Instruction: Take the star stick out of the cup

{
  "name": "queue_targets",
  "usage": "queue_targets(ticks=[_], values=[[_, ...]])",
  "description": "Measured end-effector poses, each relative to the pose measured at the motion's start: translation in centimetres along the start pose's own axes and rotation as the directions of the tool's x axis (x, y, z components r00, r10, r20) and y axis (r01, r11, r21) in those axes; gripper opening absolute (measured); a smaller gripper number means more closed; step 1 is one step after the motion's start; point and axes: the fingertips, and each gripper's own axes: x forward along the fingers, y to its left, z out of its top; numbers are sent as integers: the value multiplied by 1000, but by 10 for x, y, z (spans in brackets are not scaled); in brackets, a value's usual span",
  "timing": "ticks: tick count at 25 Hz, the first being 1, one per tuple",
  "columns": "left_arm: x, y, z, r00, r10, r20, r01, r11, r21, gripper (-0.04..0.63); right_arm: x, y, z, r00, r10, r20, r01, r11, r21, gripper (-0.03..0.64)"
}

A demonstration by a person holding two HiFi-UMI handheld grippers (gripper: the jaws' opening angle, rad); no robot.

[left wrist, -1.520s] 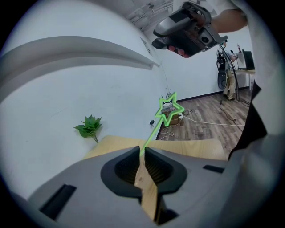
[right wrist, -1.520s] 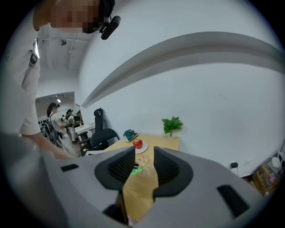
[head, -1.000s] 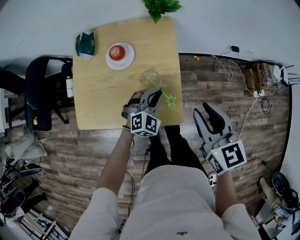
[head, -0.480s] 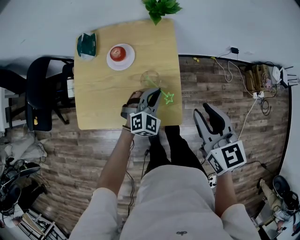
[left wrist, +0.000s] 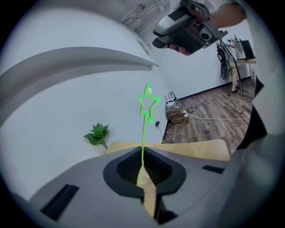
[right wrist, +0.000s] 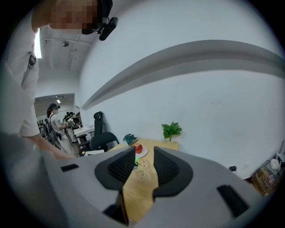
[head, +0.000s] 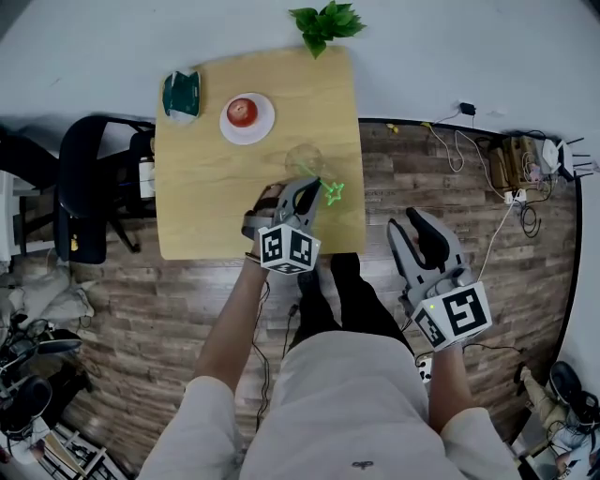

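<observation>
we pinch the green star stick (left wrist: pixel 143 133) tight in our left tongs (head: pixel 314 187), star just right of them, cup (head: pixel 302 157) just beyond, right tongs (head: pixel 410 223) spread, holding nothing, well off right

An office-like workroom — black swivel chair (head: pixel 80 187), wood-plank floor (head: pixel 187 309), trailing cables (head: pixel 456 145) — desks (right wrist: pixel 83 131) beyond

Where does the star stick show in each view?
Head view: centre, star stick just right of the cup.
Left gripper view: stick centre, upright, pinched in the jaws.
Right gripper view: stick low centre, a green speck beyond the jaws.
Shared landmark: plant.
</observation>
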Motion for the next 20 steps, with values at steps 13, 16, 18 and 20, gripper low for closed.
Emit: queue_targets(ticks=[13,16,18,20], values=[[-40,32,24,997,35,68,-21,979,-203,17,-13,20,18,998,-9,55,10,1000,-22,113],[-54,42,29,995,54,80,-31,965,-260,17,-15,24,26,997,-11,73,13,999,-32,112],[-64,48,33,993,68,93,-36,951,-308,15,-17,28,33,996,-9,87,13,999,-42,107],[-75,54,37,991,82,109,-40,939,-341,17,-20,33,39,995,-5,102,11,999,-52,101]])
